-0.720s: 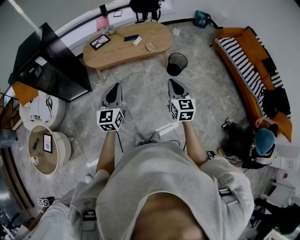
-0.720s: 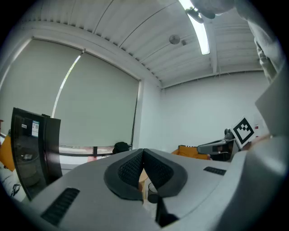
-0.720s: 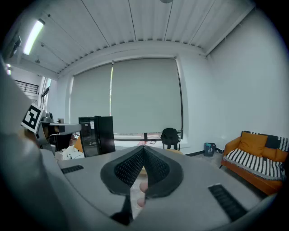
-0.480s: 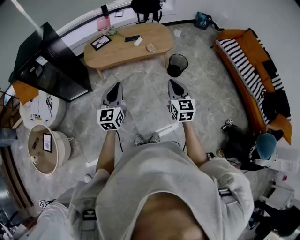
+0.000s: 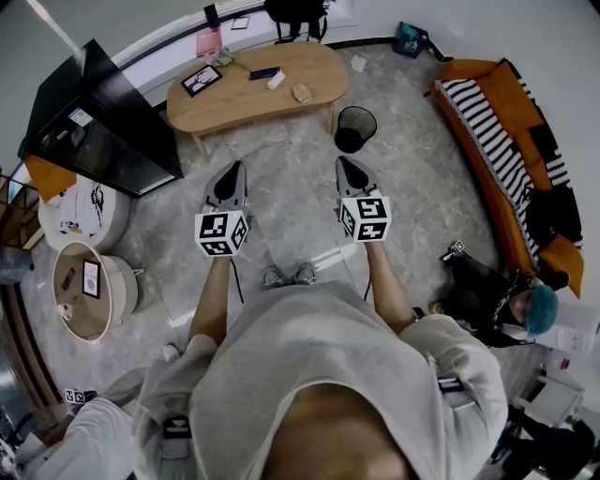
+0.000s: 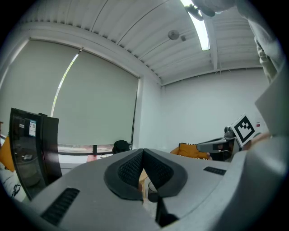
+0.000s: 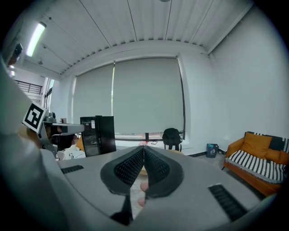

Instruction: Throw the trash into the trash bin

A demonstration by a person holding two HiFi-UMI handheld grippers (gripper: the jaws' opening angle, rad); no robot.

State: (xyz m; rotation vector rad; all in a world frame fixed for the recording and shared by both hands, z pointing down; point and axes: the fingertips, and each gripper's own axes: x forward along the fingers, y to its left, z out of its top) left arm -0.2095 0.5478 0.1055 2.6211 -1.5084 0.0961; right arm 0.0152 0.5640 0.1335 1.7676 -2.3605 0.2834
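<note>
A black mesh trash bin (image 5: 354, 127) stands on the floor by the right end of a wooden table (image 5: 234, 103). On the table lie a small tan piece (image 5: 301, 93) and a white piece (image 5: 276, 82). My left gripper (image 5: 232, 169) and right gripper (image 5: 344, 164) are held side by side over the floor, pointing toward the table, short of it. Both are shut with nothing between the pads. In the left gripper view the pads (image 6: 131, 169) meet at the tip, and the bin (image 6: 151, 193) shows below them. The right gripper's pads (image 7: 156, 168) meet too.
A black cabinet (image 5: 94, 122) stands at the left, with round white tables (image 5: 80, 220) below it. An orange sofa (image 5: 506, 131) lines the right wall. A person in a blue cap (image 5: 539, 309) crouches at the right. A backpack (image 5: 291, 14) sits behind the table.
Both grippers have stayed almost where they were. The person in the blue cap at the right has moved down and to the right.
</note>
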